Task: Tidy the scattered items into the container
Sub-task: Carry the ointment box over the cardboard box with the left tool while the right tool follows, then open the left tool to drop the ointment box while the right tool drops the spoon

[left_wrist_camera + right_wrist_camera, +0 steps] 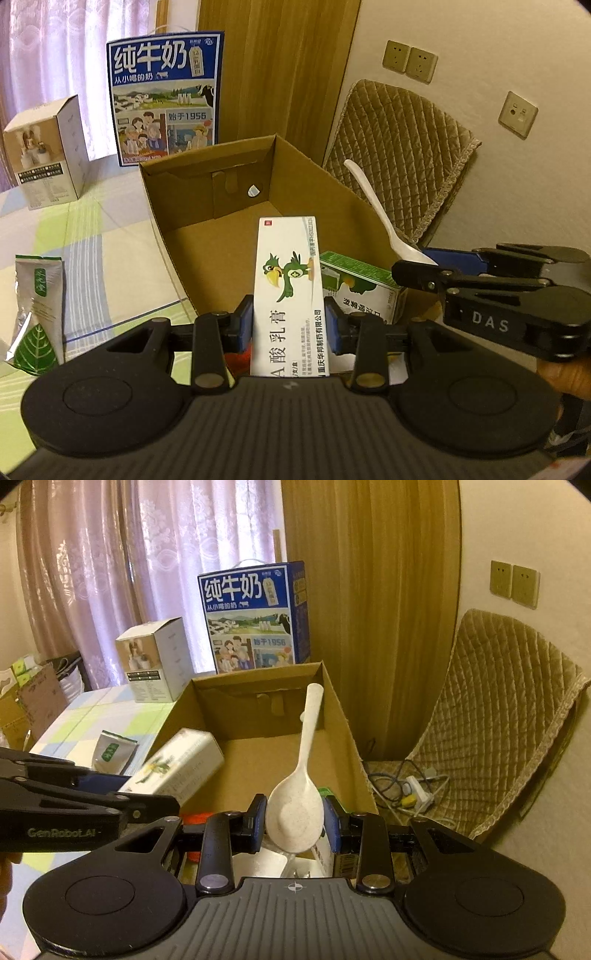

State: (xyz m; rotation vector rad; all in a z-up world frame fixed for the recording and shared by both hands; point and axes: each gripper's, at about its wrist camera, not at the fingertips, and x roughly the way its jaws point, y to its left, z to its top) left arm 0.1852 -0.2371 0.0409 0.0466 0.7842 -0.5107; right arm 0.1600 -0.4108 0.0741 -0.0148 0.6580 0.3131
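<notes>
Left gripper (289, 320) clamps the ointment carton (290, 291) across its narrow sides; light, crushable card, over the cardboard box (280, 199) at its 6 o'clock edge. Right gripper (294, 819) pinches the white spoon (297, 794) by its bowl: stiff, slick, handle toward 12.

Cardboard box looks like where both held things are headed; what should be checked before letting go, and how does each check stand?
1. Left tool grips the ointment box: ok.
2. Right tool grips the white spoon by its bowl: ok.
3. Cardboard box open on top: ok.
4. Bare floor space inside the box: ok.
5. Both items fully over the opening: cannot tell.
6. All scattered items collected: not ok, foil pouch lies on the table.
</notes>
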